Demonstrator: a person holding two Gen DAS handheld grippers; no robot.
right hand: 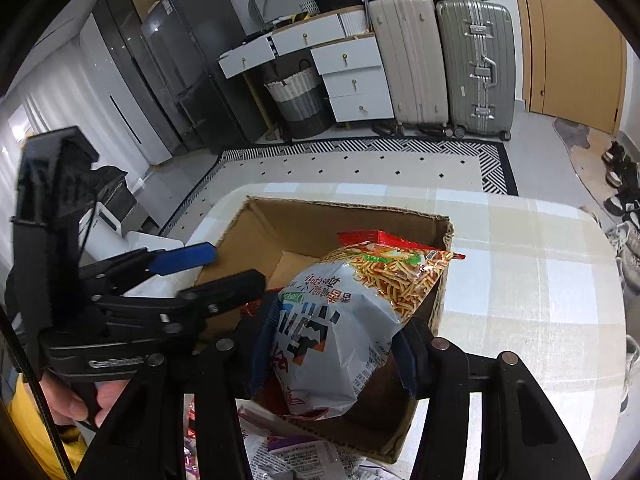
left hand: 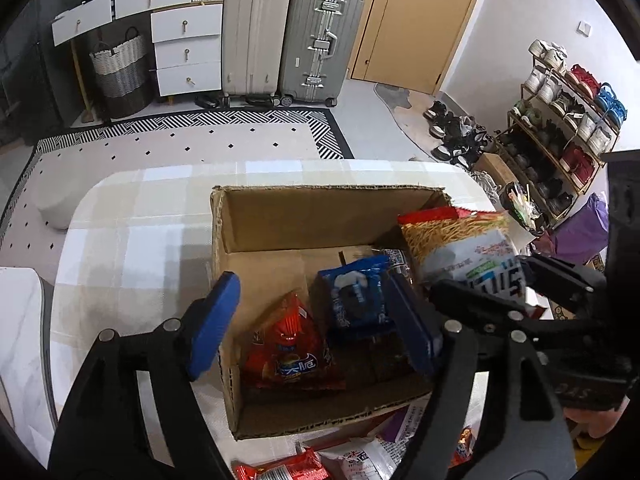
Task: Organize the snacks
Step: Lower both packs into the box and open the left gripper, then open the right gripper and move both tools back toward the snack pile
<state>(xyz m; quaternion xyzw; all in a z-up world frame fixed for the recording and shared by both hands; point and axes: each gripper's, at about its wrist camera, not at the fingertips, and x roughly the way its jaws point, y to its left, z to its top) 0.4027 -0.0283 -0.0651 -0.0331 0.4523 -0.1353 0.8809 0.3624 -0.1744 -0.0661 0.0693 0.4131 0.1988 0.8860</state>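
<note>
Cardboard box (left hand: 256, 216) holds a blue packet (left hand: 352, 296); left gripper (left hand: 316, 320) gapes empty, right gripper (right hand: 332, 344) clamps the noodle bag (right hand: 360, 300) at three o'clock.

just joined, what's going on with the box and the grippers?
A person is packing snacks into a cardboard box on the table. The right gripper is shut on a large noodle-snack bag over the box's right side. The left gripper hangs open above a blue packet and a red bag already inside. More packets lie outside, in front.

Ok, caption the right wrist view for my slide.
Right gripper lowers a noodle-snack bag into the cardboard box; left gripper open alongside.
</note>
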